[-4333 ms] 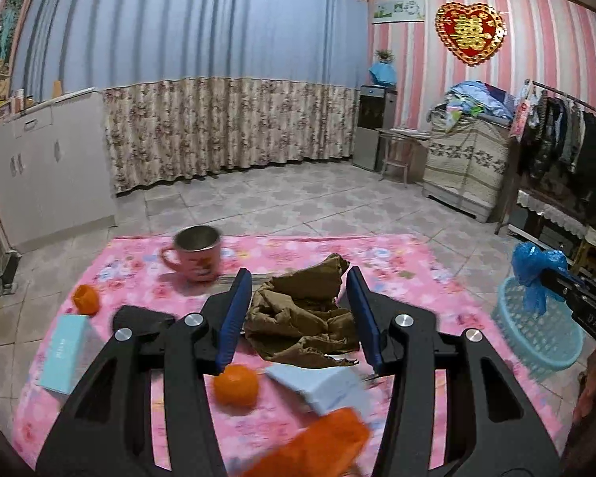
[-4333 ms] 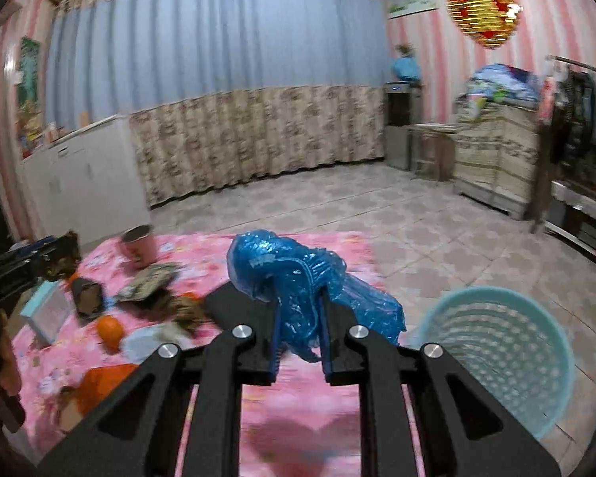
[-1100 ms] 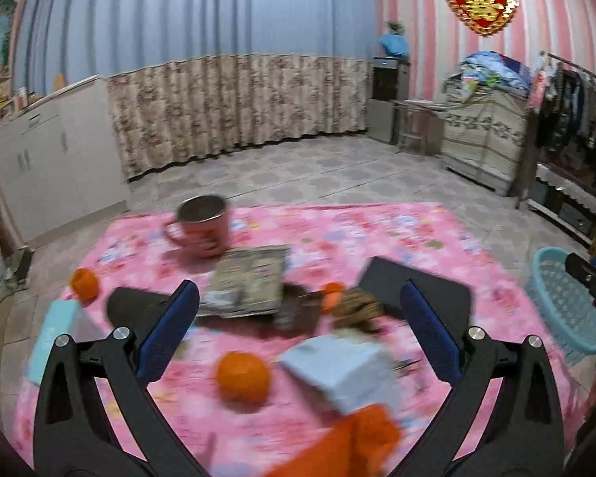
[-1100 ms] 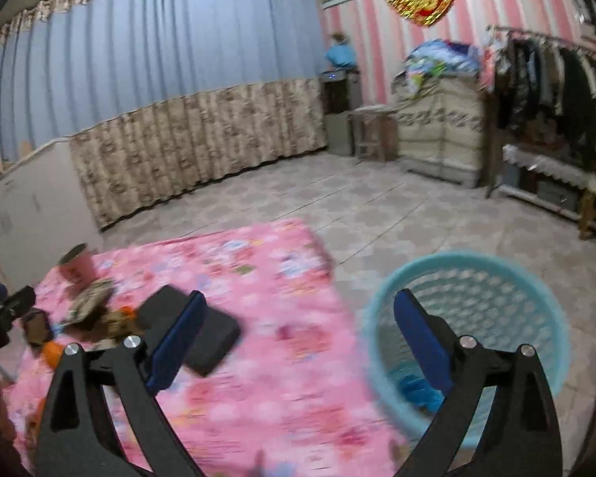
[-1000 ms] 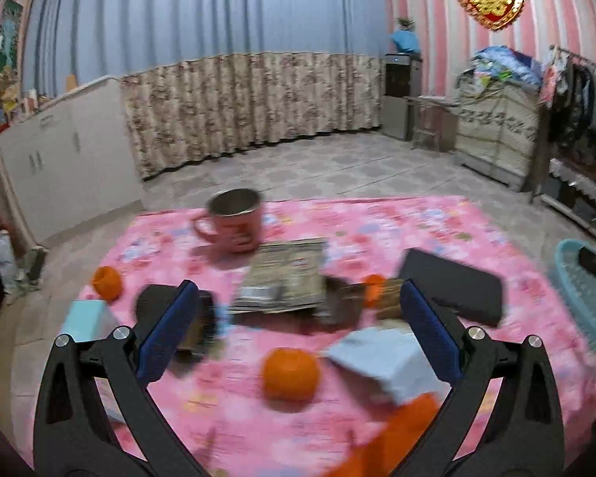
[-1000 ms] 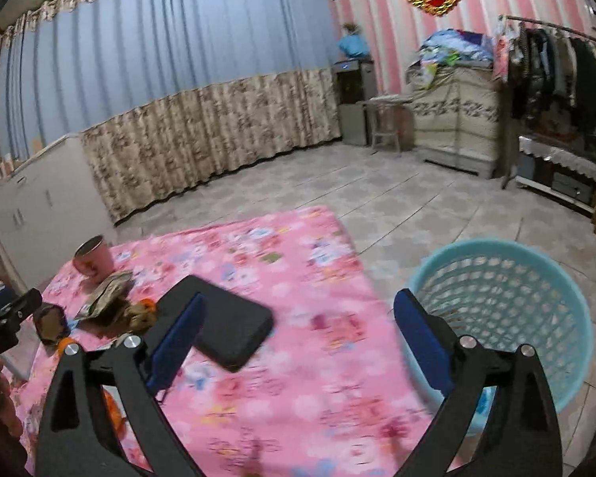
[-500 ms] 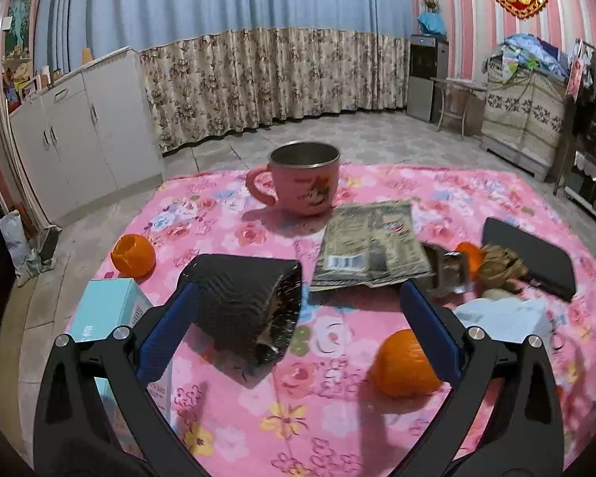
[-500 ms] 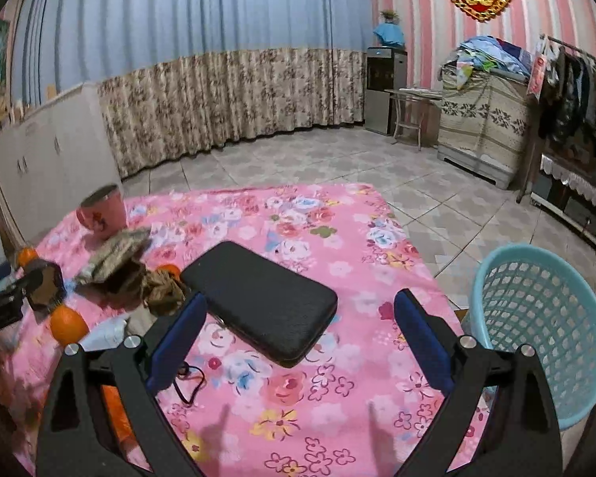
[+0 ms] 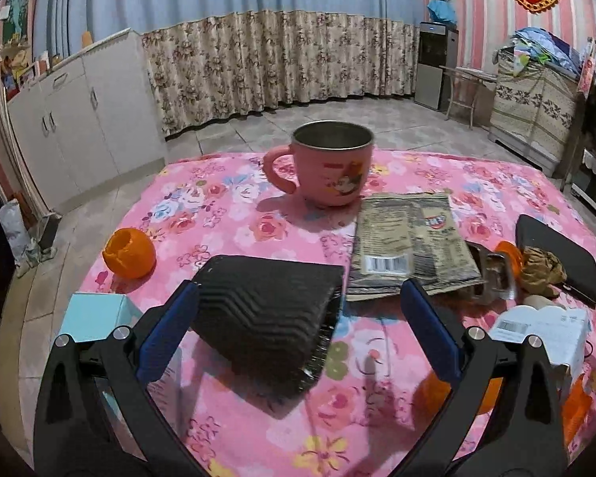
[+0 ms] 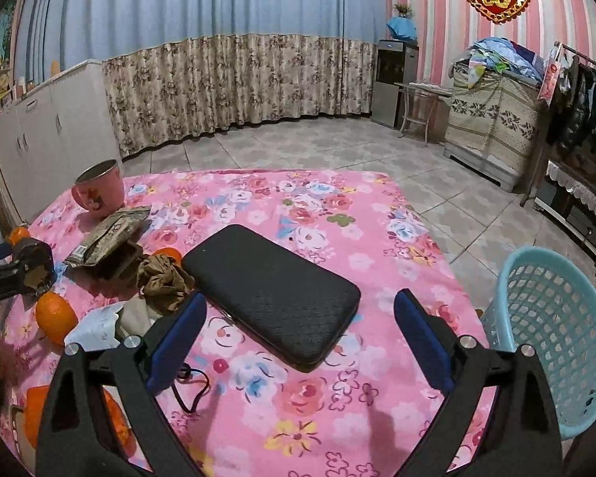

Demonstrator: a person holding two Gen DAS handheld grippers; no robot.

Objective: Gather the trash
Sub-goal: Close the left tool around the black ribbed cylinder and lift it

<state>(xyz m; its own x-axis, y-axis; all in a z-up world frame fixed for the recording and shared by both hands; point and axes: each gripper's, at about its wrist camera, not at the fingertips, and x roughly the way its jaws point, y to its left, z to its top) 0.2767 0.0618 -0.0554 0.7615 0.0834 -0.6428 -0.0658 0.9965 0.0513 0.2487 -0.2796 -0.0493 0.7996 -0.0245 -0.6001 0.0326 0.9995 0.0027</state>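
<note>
Left gripper (image 9: pixel 298 320), fingers spread wide and empty, poised low over a black ridged wrapper (image 9: pixel 268 318) lying on the bench (image 9: pixel 234 214), covered with a pink floral cloth. Behind the wrapper stands a pink mug (image 9: pixel 329 163); a flat snack packet (image 9: pixel 409 242) lies to its right and an orange peel (image 9: pixel 129 254) to its left. Right gripper (image 10: pixel 300 332), fingers likewise wide apart and empty, above a black case (image 10: pixel 272 290). Crumpled brown paper (image 10: pixel 163 278) lies just left of the case. A light-blue basket (image 10: pixel 552 330) stands on the floor beside the bench's right edge.
</note>
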